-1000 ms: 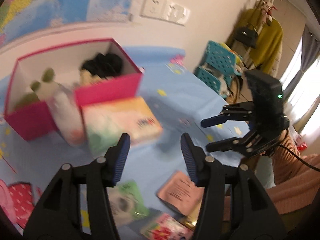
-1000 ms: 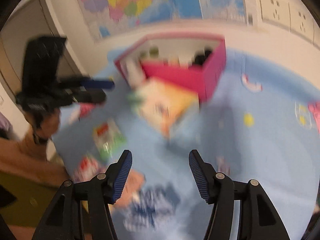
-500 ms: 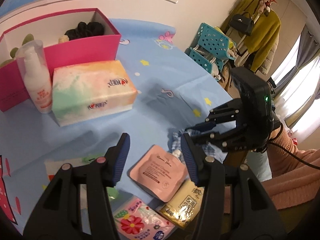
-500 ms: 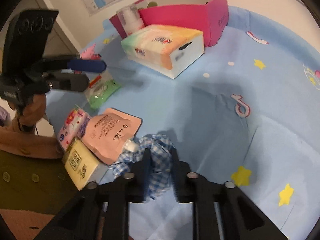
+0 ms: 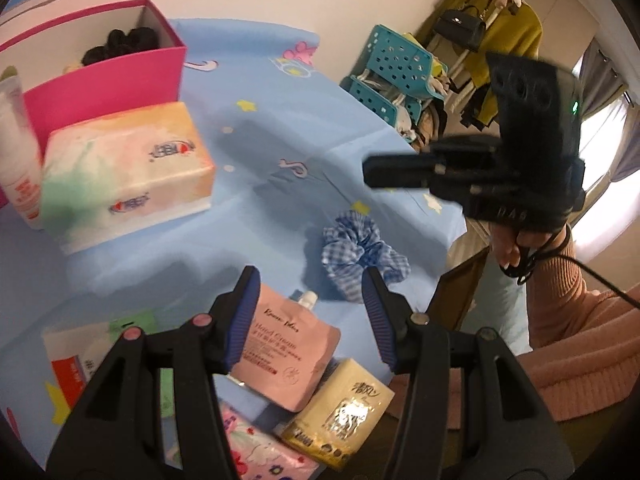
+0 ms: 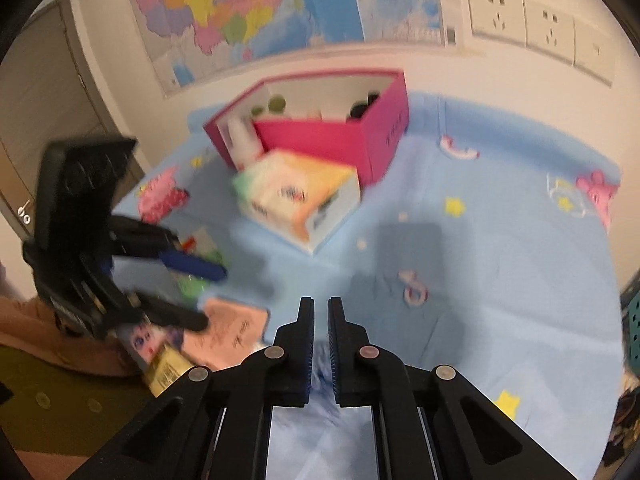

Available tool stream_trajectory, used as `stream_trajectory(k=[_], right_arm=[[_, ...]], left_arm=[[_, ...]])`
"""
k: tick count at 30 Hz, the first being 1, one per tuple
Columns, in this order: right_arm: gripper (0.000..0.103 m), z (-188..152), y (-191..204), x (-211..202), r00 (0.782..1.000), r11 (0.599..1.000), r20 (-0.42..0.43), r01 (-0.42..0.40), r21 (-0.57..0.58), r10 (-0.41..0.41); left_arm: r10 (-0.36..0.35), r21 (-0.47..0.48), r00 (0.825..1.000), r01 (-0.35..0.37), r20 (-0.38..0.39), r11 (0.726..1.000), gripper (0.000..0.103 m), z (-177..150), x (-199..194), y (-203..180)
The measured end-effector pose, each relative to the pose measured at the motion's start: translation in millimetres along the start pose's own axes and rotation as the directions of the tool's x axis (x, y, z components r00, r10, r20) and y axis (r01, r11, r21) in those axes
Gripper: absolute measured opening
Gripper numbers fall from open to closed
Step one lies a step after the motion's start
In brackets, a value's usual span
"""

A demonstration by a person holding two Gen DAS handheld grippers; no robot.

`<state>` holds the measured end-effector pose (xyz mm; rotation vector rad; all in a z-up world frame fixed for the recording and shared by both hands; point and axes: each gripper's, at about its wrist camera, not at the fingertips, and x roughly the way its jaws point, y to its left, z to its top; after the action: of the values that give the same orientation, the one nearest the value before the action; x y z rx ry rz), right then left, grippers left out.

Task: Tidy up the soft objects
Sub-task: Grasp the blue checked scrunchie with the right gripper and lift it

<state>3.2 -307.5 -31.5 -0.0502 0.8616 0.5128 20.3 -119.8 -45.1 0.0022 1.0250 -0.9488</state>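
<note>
A blue checked scrunchie (image 5: 362, 253) lies on the blue tablecloth, just beyond my open, empty left gripper (image 5: 312, 312). My right gripper (image 6: 321, 320) has its jaws nearly closed with nothing between them; in the left wrist view (image 5: 400, 172) it hovers above and to the right of the scrunchie. A pink open box (image 5: 120, 76) at the back left holds a black scrunchie (image 5: 120, 42) and other soft items. The box also shows in the right wrist view (image 6: 360, 132).
A pastel tissue box (image 5: 124, 172) and a white bottle (image 5: 16, 148) stand before the pink box. A pink hand-cream pouch (image 5: 288, 352), a yellow tissue pack (image 5: 340, 412), a floral pack (image 5: 260, 448) and a green-and-white pack (image 5: 96, 352) lie near the table's front edge. Teal crates (image 5: 396, 68) stand beyond the table.
My right gripper was shut on the checked scrunchie half a second ago; now it has risen away without it and the scrunchie lies on the cloth. My left gripper has moved closer to it.
</note>
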Motion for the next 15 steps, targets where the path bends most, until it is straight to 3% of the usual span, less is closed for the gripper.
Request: stream_trajectory(k=[3,5,6,7,11,13,15], right_arm=[[0.011,2,-3,11,0.999,1.0,-0.04,0.0,0.029,0.001],[0.03,-8,-10,28,0.992,0.999,-0.125,0.023,0.043,-0.018],[0.045,-15,-12,34,0.989,0.998,-0.149,0.014,0.059,-0.005],[0.05,-21,-14,40,0.984,0.998,-0.175,0.007,0.069,0.005],[0.048,-40,-11,53,0.972,0.998,-0.233,0.004,0.059,0.01],[0.016,-41,-9,54,0.972,0.998,-0.234,-0.012,0.057,0.025],[0.013,-37,-8,50,0.977,0.999,-0.213,-0.023,0.046,0.032]], left_arm=[[-0.01,0.008,1.0,0.01,-0.018,1.0,0.054,2,7,-3],[-0.019,0.011,0.999,0.019,-0.028,1.0,0.054,2,10,-4],[-0.019,0.013,0.999,0.019,-0.035,1.0,0.054,1,12,-5],[-0.013,0.016,0.999,0.014,-0.043,1.0,0.054,0,14,-6],[-0.022,0.009,0.997,0.022,-0.073,1.0,0.054,-1,24,-3],[-0.024,0.008,0.996,0.025,-0.085,1.0,0.054,-1,28,-4],[-0.03,0.006,0.995,0.03,-0.096,1.0,0.054,-3,32,-4]])
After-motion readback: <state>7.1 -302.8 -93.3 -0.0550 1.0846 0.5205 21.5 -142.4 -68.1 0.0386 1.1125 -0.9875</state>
